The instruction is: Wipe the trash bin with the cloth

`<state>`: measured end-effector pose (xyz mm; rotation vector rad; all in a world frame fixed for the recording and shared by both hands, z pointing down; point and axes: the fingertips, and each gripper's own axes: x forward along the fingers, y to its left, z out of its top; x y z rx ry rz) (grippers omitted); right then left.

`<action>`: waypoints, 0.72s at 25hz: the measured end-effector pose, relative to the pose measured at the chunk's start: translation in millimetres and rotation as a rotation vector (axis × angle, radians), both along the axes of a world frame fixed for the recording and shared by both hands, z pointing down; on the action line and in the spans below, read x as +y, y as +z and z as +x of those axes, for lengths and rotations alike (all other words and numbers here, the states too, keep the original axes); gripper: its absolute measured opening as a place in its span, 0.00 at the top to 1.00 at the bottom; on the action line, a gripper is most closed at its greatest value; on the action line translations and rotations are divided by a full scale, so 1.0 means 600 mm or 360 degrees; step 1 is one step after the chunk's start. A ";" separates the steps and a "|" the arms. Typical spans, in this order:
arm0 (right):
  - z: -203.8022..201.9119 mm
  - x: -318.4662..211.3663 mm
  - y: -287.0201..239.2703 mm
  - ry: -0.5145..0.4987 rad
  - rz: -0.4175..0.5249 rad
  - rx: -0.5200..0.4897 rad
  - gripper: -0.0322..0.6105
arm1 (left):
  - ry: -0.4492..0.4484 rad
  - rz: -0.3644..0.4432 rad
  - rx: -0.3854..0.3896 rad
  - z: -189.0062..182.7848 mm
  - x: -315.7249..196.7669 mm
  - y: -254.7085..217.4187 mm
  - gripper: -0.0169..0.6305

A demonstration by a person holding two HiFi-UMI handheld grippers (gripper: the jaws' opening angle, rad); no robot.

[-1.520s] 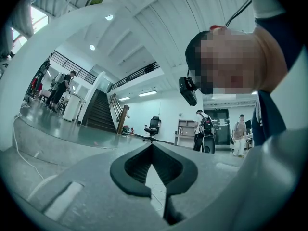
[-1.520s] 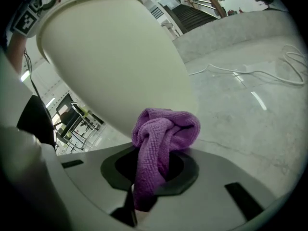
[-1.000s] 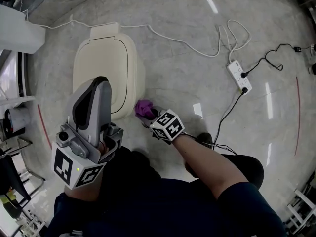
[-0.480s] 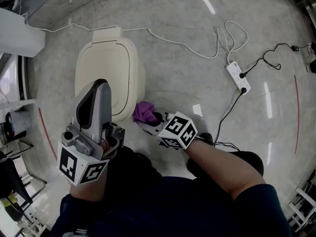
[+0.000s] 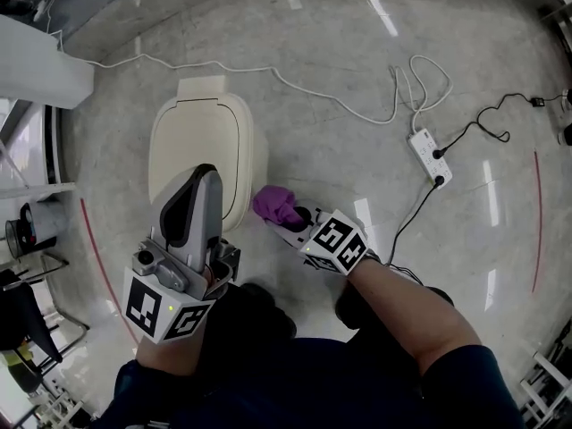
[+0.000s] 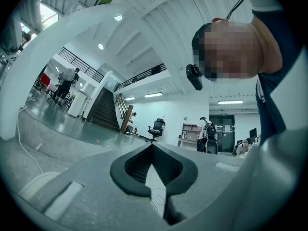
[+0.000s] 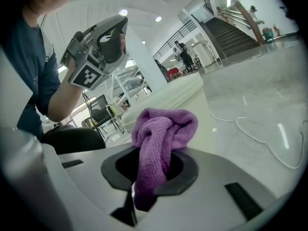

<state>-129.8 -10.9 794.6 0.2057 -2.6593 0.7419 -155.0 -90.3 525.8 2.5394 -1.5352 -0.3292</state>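
A cream trash bin [image 5: 201, 146] with its lid down stands on the floor; the right gripper view shows its lid [image 7: 180, 93] too. My right gripper [image 5: 293, 217] is shut on a purple cloth [image 5: 276, 204], which bunches up out of the jaws [image 7: 163, 134] close beside the bin's right side. Whether the cloth touches the bin is unclear. My left gripper [image 5: 202, 182] is held up above the bin's near end, jaws shut on nothing, and points away from the bin toward the hall [image 6: 154, 174]. From the right gripper view it shows raised at the upper left [image 7: 98, 42].
A white power strip [image 5: 431, 147] with black and white cables [image 5: 340, 96] lies on the marble floor to the right. Red floor lines [image 5: 536, 217] run at both sides. A white counter [image 5: 40, 61] and dark chair legs are at the left. My shoe [image 5: 353, 307] is below the right gripper.
The right gripper with the cloth has shifted slightly right and toward me along the bin's side. The left gripper stays raised and shut. The head view has drifted a little.
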 end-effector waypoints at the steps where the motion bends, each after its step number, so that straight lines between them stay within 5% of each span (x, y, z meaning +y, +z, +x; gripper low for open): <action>1: 0.010 -0.010 -0.017 0.0004 0.0023 0.0006 0.84 | -0.0003 -0.0020 0.0000 0.005 -0.002 -0.011 0.98; 9: 0.127 -0.078 -0.237 0.0139 0.0184 0.0058 0.84 | -0.0071 -0.0160 -0.0035 0.026 0.018 -0.165 0.98; 18: 0.191 -0.060 -0.602 0.0186 0.0248 0.0061 0.84 | -0.0226 -0.0132 -0.0048 -0.009 0.074 -0.497 0.98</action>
